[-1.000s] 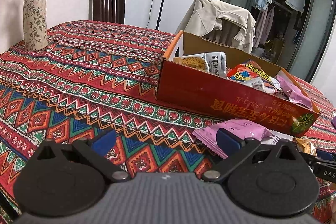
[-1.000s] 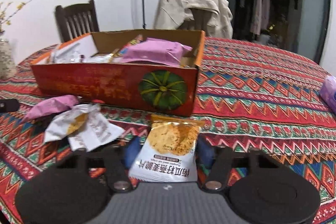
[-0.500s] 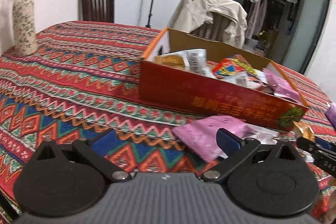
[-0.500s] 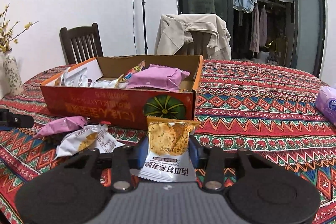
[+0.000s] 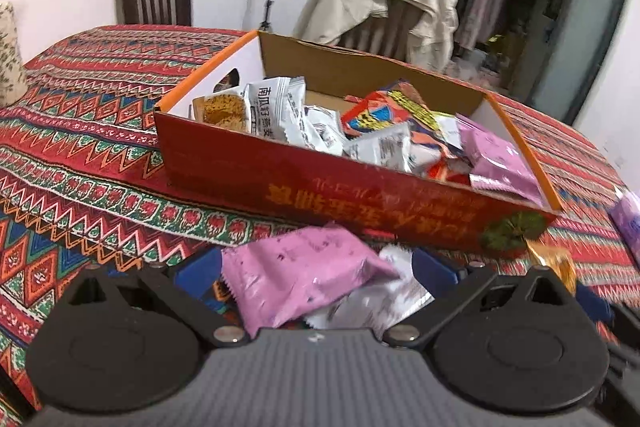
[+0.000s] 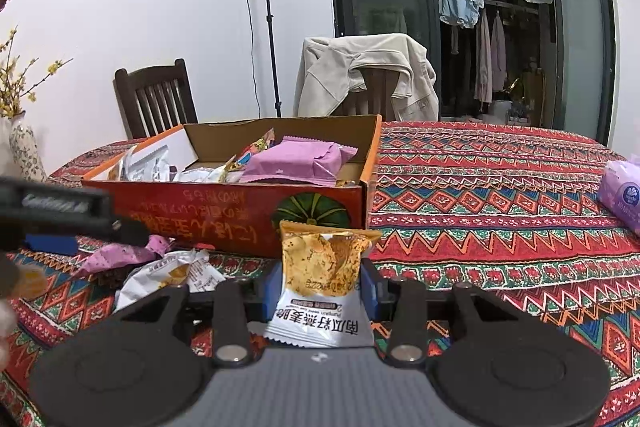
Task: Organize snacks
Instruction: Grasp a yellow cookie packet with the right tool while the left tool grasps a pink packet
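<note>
A red cardboard box [image 5: 304, 183] with several snack packets inside stands on the patterned tablecloth; it also shows in the right wrist view [image 6: 224, 211]. My left gripper [image 5: 316, 267] is open, its blue pads on either side of a pink snack packet [image 5: 296, 275] that lies on the table in front of the box, on top of a white packet [image 5: 380, 303]. My right gripper [image 6: 320, 283] is shut on a white and orange snack packet [image 6: 320, 275], held upright just in front of the box's pumpkin-printed corner. The pink packet [image 6: 120, 255] and white packet [image 6: 172, 271] show at left.
A flowered vase [image 6: 26, 147] stands at the table's far left. A purple tissue pack [image 6: 624, 187] lies at the right. A dark wooden chair [image 6: 156, 99] and a chair draped with a beige jacket [image 6: 368, 75] stand behind the table.
My left gripper has moved right and forward until the pink packet lies between its open fingers. My right gripper has closed on the white and orange packet and raised it.
</note>
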{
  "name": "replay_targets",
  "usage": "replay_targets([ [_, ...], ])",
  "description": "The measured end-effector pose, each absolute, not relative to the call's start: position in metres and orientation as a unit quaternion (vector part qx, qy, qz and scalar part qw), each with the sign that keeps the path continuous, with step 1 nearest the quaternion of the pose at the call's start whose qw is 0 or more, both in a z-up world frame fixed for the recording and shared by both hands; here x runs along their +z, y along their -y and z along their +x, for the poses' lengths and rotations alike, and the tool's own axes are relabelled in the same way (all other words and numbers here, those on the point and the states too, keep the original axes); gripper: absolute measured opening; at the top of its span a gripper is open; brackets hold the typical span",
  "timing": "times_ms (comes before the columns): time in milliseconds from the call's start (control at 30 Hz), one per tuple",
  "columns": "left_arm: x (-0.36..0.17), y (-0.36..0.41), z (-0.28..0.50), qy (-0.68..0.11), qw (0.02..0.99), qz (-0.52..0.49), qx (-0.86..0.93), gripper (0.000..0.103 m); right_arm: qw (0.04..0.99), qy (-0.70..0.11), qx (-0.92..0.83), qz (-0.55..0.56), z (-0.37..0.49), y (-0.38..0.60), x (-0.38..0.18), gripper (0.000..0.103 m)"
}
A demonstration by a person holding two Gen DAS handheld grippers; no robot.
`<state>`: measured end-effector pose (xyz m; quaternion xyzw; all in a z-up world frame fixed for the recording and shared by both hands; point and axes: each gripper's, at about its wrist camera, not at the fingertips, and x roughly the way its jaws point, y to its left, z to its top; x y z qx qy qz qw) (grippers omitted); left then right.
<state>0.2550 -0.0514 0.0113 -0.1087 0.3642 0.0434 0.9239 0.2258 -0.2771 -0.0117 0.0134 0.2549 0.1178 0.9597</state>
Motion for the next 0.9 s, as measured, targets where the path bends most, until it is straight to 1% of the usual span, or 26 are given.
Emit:
replay_targets([
  [200,0.0,0.059,0.279,-0.41,0.899,-0.103,0.111,0.103,0.959,-0.257,0.118,0.023,0.227,0.28,-0.012,0.04],
  [400,-0.009,0.048,0.279,-0.424,0.889,-0.123,0.123,0.103,0.958,-0.258,0.12,0.028,0.227,0.282,-0.012,0.04],
  [467,-0.01,0.045,0.276,-0.425,0.889,-0.125,0.118,0.099,0.959,-0.257,0.12,0.028,0.227,0.282,-0.012,0.04],
  [500,-0.01,0.043,0.274,-0.422,0.89,-0.122,0.12,0.092,0.959,-0.257,0.119,0.028,0.227,0.282,-0.012,0.04],
  [600,-0.008,0.04,0.266,-0.415,0.895,-0.115,0.117,0.081,0.959,-0.257,0.118,0.027,0.227,0.281,-0.012,0.04],
  [700,-0.007,0.033,0.257,-0.408,0.899,-0.12,0.104,0.075,0.959,-0.257,0.116,0.026,0.228,0.281,-0.013,0.04],
  [900,-0.005,0.021,0.243,-0.396,0.905,-0.121,0.098,0.074,0.96,-0.254,0.118,0.015,0.228,0.276,-0.015,0.04],
])
